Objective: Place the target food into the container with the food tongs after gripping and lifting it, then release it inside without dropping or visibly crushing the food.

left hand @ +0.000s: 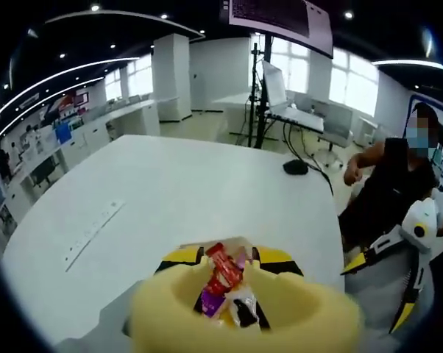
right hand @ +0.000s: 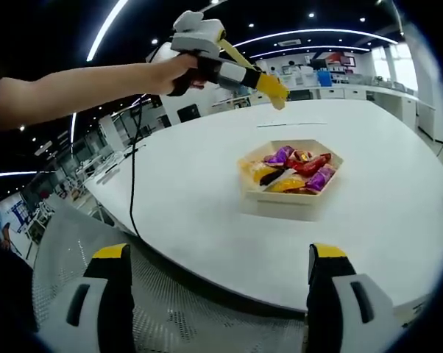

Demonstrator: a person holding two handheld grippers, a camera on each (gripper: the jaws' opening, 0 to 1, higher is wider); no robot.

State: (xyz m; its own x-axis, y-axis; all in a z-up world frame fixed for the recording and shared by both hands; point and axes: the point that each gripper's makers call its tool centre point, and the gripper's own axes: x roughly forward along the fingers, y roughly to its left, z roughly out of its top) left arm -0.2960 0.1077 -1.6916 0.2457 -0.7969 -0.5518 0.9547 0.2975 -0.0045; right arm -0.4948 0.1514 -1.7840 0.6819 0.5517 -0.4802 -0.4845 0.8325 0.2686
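Note:
A white hexagonal tray (right hand: 289, 203) of wrapped snacks stands on the white table (right hand: 207, 162): purple packets (right hand: 280, 155), a red one (right hand: 314, 163), yellow ones (right hand: 254, 170). A hand holds my left gripper (right hand: 270, 88) high over the table's far side, well apart from the tray. In the left gripper view its jaws (left hand: 229, 256) stand close together around blurred pale yellow tongs (left hand: 159, 312), with the red packet (left hand: 225, 268) and other snacks seen between the arms. My right gripper (right hand: 221, 294) is open and empty, short of the table's edge; it is also in the left gripper view (left hand: 374, 296).
A person in black (left hand: 398, 180) stands by the table's right side. A black puck (left hand: 295, 167) with a cable lies at the far edge, and a white power strip (left hand: 93, 232) on the left. A grey perforated surface (right hand: 177, 316) lies below my right gripper.

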